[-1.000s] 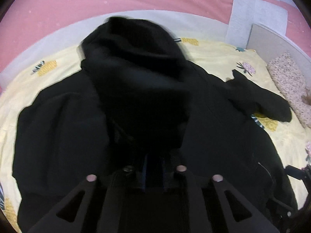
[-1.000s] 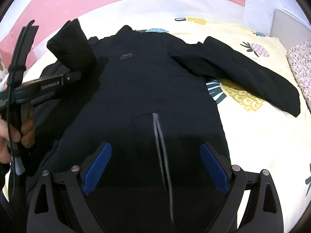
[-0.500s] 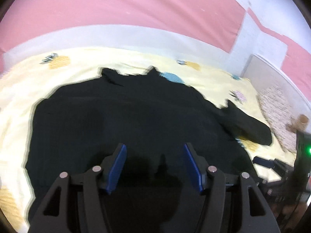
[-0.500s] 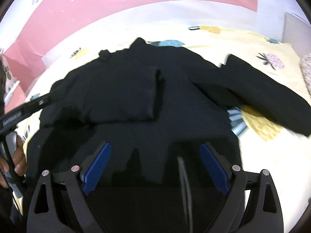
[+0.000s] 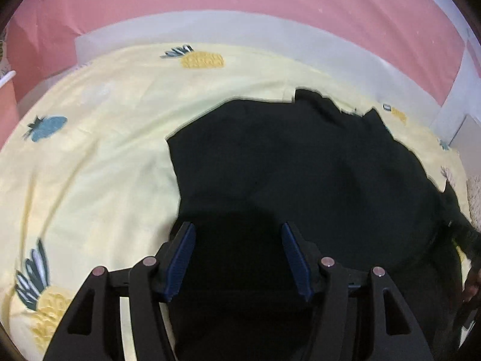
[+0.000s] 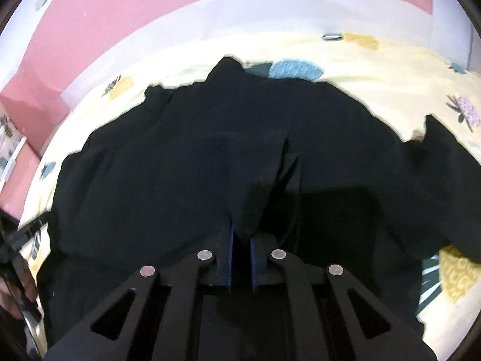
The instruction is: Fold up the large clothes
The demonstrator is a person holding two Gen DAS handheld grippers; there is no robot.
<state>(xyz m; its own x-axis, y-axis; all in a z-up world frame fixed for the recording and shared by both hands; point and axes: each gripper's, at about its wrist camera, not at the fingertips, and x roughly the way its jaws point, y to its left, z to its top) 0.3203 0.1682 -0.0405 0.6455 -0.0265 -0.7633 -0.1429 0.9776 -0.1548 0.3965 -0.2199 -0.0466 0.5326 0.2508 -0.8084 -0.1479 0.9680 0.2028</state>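
Note:
A large black jacket (image 5: 315,174) lies spread on a yellow pineapple-print sheet (image 5: 90,165). In the left wrist view my left gripper (image 5: 237,249) is open and empty, low over the jacket's left edge. In the right wrist view the jacket (image 6: 180,162) fills the middle, with its left sleeve folded across the chest and its right sleeve (image 6: 445,180) stretched out to the right. My right gripper (image 6: 240,240) is shut, with black fabric of the folded sleeve's end pinched between its blue pads.
A pink wall (image 5: 240,6) with a white base strip runs behind the bed. A speckled cushion (image 5: 475,198) lies at the far right. The left hand with its gripper (image 6: 15,258) shows at the left edge of the right wrist view.
My left gripper let go of the sleeve, opened and swung to the jacket's left side. The sleeve now lies folded across the chest. My right gripper moved forward and shut on its end.

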